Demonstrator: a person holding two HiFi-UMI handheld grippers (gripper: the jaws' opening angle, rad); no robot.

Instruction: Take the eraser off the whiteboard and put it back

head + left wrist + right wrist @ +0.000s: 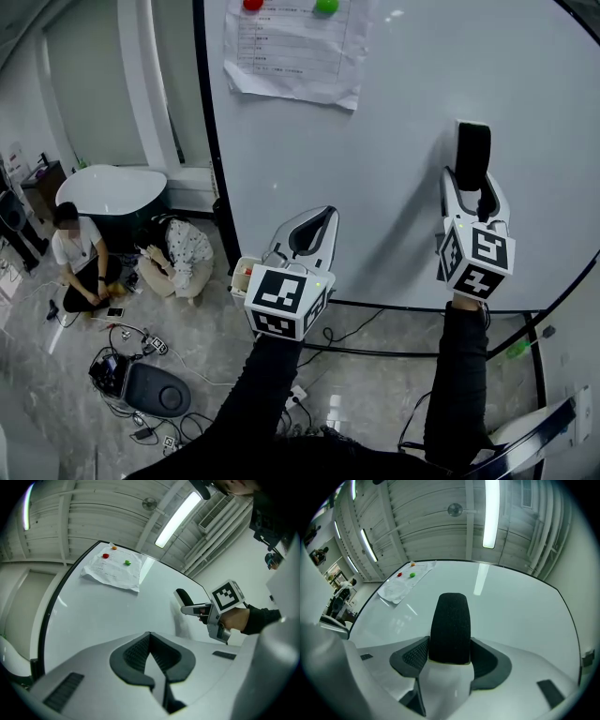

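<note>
White glossy whiteboard (pixel 403 112) fills our view. Our right tongs (pixel 450 654) pinch the black oblong eraser (pixel 450 620) near it; left tongs (pixel 149 645) sit pressed together, empty. Next, we judge: seat it flat, release.

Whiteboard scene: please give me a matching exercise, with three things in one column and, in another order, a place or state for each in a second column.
Column one:
1 eraser
2 left gripper
3 paper sheet

Column two:
A jaws together, nothing between them
B fixed on the whiteboard under a green magnet
C black, clamped in the right gripper

Pairs: 1-C, 2-A, 3-B
</note>
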